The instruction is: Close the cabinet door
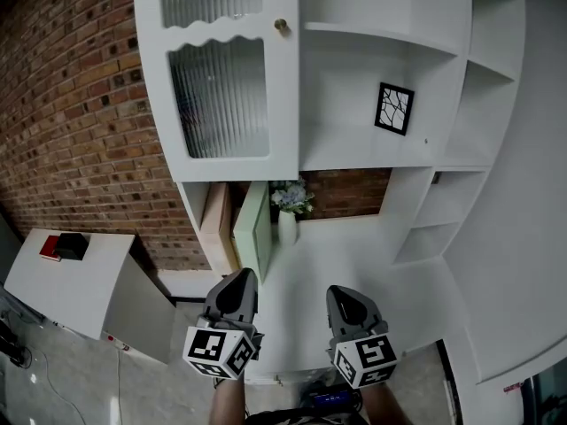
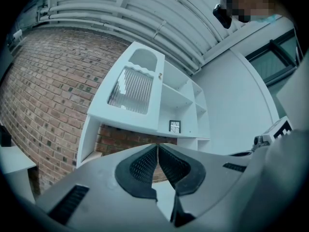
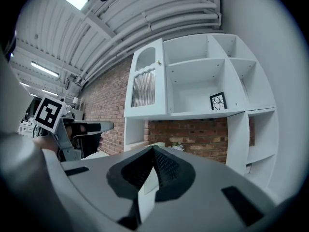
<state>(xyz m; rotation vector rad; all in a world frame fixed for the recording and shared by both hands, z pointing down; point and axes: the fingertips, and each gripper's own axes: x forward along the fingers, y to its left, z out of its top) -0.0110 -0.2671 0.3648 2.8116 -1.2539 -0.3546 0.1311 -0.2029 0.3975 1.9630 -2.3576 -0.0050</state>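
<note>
The white cabinet [image 1: 354,87] fills my view. Its pale green door [image 1: 252,228] stands open at its lower left. Below it, my left gripper [image 1: 241,279] and right gripper [image 1: 341,294] are pinched together, empty. I'd push the door's face flat and steady.

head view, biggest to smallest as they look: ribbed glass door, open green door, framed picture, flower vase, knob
1. ribbed glass door
2. open green door
3. flower vase and framed picture: about alike, so unranked
4. knob
</note>
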